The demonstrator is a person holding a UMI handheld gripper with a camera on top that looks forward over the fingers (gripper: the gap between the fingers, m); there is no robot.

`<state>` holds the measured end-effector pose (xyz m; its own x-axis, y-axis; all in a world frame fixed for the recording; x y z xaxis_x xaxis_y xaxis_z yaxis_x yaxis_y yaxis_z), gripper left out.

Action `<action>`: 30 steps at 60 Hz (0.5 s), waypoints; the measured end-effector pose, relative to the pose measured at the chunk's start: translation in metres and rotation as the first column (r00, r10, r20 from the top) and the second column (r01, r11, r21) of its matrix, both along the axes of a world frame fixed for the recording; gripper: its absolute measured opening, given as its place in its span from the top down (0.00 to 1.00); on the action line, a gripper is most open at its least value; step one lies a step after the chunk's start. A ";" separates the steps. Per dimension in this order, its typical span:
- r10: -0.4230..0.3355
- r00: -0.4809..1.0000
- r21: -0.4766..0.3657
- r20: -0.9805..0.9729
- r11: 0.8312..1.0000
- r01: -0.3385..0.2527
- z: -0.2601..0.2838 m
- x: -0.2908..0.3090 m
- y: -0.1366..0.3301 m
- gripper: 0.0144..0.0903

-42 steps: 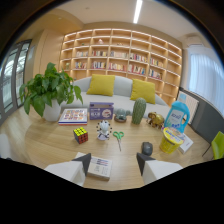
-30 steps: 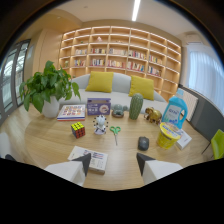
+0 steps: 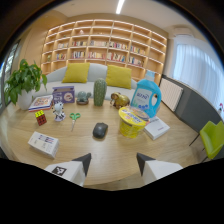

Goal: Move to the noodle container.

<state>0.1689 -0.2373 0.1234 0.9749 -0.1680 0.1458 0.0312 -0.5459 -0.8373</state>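
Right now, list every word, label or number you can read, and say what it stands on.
None reads clearly.
Blue detergent bottle: label print too blurred.
Yellow noodle container: lid print too blurred.
White box beside the open jaws: dark print too small.
Purple box: picture and text blurred.
Shelf books: spines too small.

The gripper (image 3: 113,162) shows only its two finger tips, set apart with bare desk (image 3: 112,145) between them; everything behind them is lost in the black at the bottom of the view. The yellow noodle container (image 3: 132,122) covers the foot of the blue detergent bottle (image 3: 146,98) and a corner of the white box (image 3: 156,127), and its lid print is too small to read. The book spines on the shelves (image 3: 107,47) blur into coloured strips.
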 end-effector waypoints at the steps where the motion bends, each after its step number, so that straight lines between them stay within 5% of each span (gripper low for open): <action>1: -0.004 1.000 -0.002 0.000 1.000 0.004 -0.001 0.005 0.001 0.05; 30: 0.007 1.000 -0.019 0.001 1.000 -0.007 -0.032 0.099 0.102 0.05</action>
